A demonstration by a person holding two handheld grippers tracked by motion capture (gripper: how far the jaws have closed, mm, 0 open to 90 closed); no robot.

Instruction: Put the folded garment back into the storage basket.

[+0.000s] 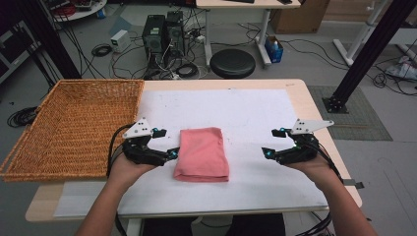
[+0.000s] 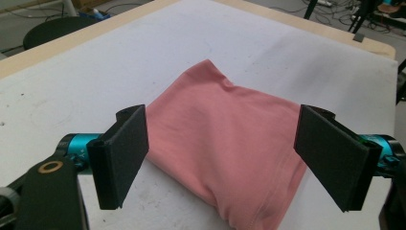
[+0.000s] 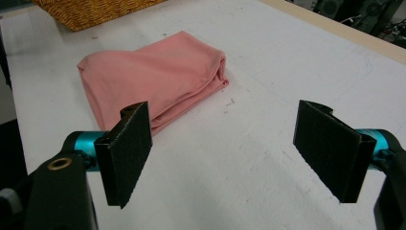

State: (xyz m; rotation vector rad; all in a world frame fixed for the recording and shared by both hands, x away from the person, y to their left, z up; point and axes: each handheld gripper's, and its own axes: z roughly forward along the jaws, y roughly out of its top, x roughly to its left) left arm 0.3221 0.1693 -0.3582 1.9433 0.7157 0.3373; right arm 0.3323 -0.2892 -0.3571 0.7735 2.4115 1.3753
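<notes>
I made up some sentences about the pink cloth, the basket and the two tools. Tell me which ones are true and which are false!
1. The pink cloth lies folded on the table. True.
2. The cloth is inside the wicker basket. False: it lies on the table, to the right of the basket.
3. The left tool has its jaws open. True.
4. The right tool is squeezing the cloth. False: its jaws are open with only bare table between them.
5. The basket sits at the table's left side. True.
</notes>
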